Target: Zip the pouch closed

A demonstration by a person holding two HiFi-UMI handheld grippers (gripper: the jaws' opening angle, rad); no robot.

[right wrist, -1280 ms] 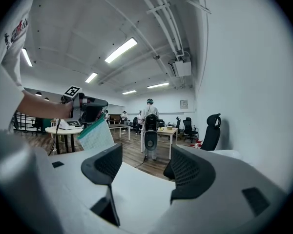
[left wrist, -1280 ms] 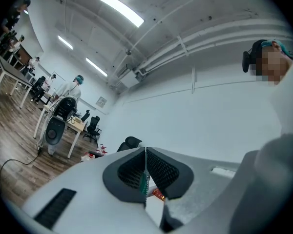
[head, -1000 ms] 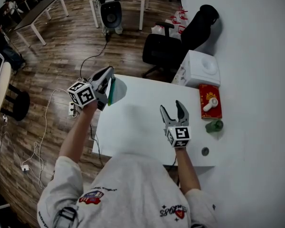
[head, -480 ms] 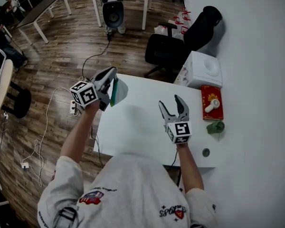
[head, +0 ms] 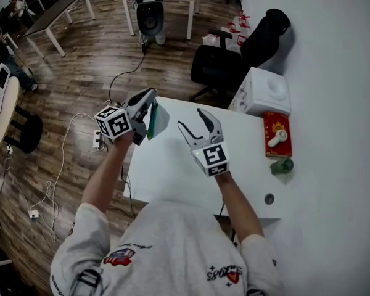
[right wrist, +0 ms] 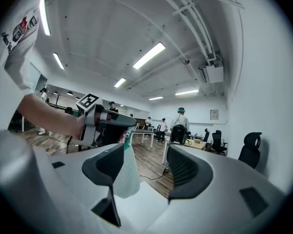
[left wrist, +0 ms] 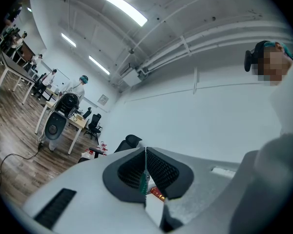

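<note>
My left gripper is held up over the left edge of the white table, shut on the top edge of a pale mesh pouch with a green zip strip. In the left gripper view only the thin green edge of the pouch shows, pinched between the pads of my left gripper. My right gripper hovers just right of the pouch, its jaws wide and closing, with nothing between them. In the right gripper view the pouch hangs ahead of my right gripper, partly behind its left finger.
A red box, a white box-shaped unit, a green object and a small round item stand along the table's right side. A black office chair is behind the table. Cables lie on the wooden floor at left.
My right gripper has swung left and upward from mid-table toward the pouch, turning as it went. The left gripper and pouch have stayed put.
</note>
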